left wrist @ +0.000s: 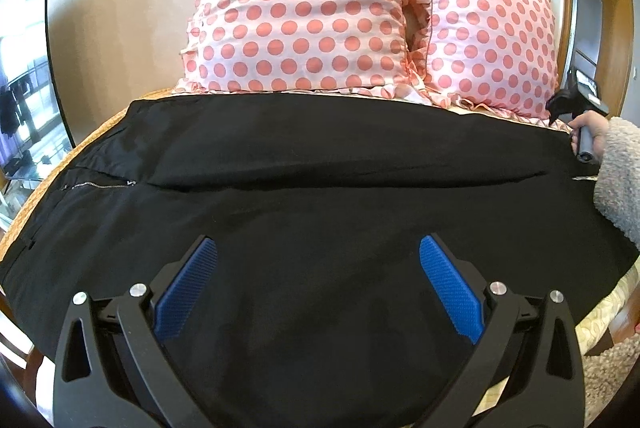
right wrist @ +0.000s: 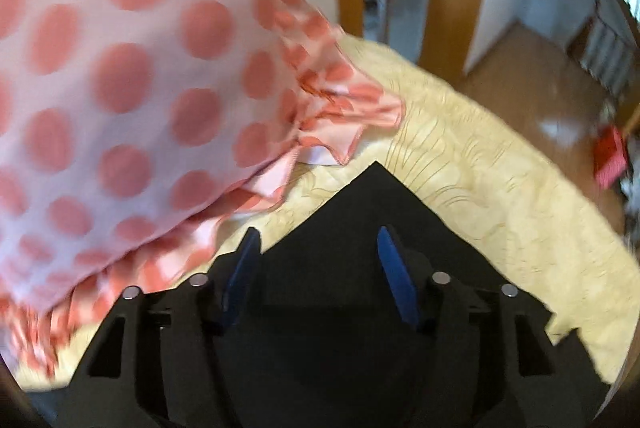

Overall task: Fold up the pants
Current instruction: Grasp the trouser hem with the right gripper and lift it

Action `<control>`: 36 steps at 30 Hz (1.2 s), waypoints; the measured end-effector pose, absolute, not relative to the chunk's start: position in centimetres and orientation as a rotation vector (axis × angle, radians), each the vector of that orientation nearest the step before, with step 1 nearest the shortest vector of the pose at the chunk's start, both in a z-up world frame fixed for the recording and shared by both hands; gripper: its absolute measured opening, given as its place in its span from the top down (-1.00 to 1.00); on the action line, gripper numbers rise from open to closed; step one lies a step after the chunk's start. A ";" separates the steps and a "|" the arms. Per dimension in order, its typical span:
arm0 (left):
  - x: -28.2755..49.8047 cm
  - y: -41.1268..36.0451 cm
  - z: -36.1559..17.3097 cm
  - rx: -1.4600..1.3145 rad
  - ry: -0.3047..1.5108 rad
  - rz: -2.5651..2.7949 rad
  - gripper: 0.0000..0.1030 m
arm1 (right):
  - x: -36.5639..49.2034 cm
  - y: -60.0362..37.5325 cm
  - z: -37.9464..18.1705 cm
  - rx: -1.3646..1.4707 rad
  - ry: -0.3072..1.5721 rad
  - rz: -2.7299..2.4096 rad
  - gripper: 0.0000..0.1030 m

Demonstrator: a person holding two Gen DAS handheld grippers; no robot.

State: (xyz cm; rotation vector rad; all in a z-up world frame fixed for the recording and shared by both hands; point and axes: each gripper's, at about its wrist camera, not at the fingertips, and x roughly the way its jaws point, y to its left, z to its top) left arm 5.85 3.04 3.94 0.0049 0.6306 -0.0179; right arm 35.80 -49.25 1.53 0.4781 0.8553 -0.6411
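The pants (left wrist: 320, 187) lie spread flat across the bed (right wrist: 500, 187), waist and zip toward the bed's left edge, legs running toward its right edge, with two dotted pillows (left wrist: 304, 7) standing along the far edge just behind them. A seam line across the middle shows the two legs lying side by side, so by my reading the cloth is laid out and the first fold, one leg over the other along that line, is not yet made. The left gripper (left wrist: 318, 260) hovers over the near leg with its blue pads (left wrist: 188, 292) wide apart and nothing between them. The right gripper (right wrist: 316, 240) is at the far right corner of the pants, where the black hem comes to a point on the yellow bed cover near the pillow frill; its pads stand apart too, with cloth beneath them, and I cannot tell whether they touch it. That view is blurred, which suggests motion. The next move likely calls for each gripper to pinch one edge of the same leg, the right at the hem and the left nearer the waist, then carry it over together so the edges meet. The thin dark cloth may sag or crease between the two holds.
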 end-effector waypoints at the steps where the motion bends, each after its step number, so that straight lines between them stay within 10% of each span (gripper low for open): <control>1: 6.0 3.1 3.9 0.007 0.633 -0.013 -0.96 | 36.0 -49.3 1.0 0.468 0.862 -0.653 -0.20; 6: 6.5 3.5 3.6 -0.010 0.653 0.003 -0.96 | 34.5 -48.5 0.3 0.394 0.811 -0.637 0.14; 11: 6.0 4.3 3.6 -0.070 0.660 -0.003 -0.93 | 30.0 -50.3 0.9 0.569 0.728 -0.462 0.94; 21: 3.8 5.5 4.3 -0.161 0.633 0.008 -0.93 | 14.3 -49.1 4.7 0.669 0.462 -0.229 0.95; 32: 3.1 5.5 5.0 -0.204 0.601 -0.013 -0.93 | 6.1 -48.4 -2.2 0.845 0.574 -0.181 0.90; 36: 2.9 6.0 5.0 -0.234 0.585 0.002 -0.93 | 6.1 -49.2 -2.4 0.923 0.593 -0.175 0.02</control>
